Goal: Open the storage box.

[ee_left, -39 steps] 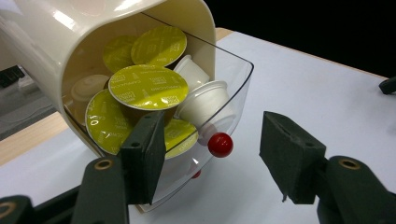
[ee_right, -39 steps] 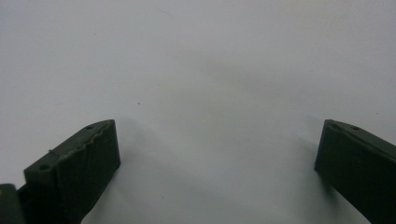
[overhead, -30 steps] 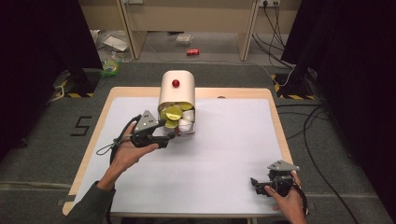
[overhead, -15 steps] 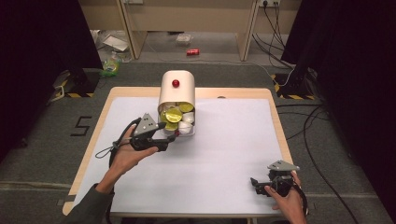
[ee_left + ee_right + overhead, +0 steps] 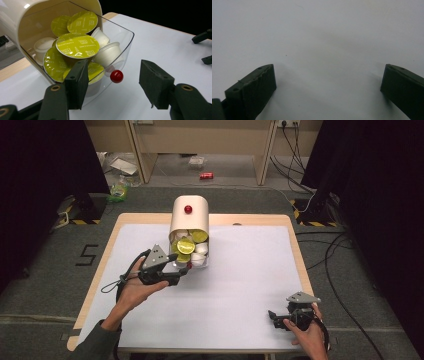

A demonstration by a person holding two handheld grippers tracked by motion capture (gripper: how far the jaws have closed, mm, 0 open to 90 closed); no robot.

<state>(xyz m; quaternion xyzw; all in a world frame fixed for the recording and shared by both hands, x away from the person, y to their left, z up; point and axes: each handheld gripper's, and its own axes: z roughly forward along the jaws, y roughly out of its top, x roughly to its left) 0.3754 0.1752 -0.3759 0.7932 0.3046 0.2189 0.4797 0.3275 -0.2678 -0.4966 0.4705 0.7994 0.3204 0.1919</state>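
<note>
Capsule drawer (image 5: 120, 42), left tool (image 5: 115, 85) slightly back

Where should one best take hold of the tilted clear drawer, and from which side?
Probably the red knob on the front wall of the clear drawer, jaws closing on it from the front: it sticks out, while the wall is smooth and curved.

Yellow-green capsule lids (image 5: 77, 45), red knob (image 5: 116, 76)
</note>
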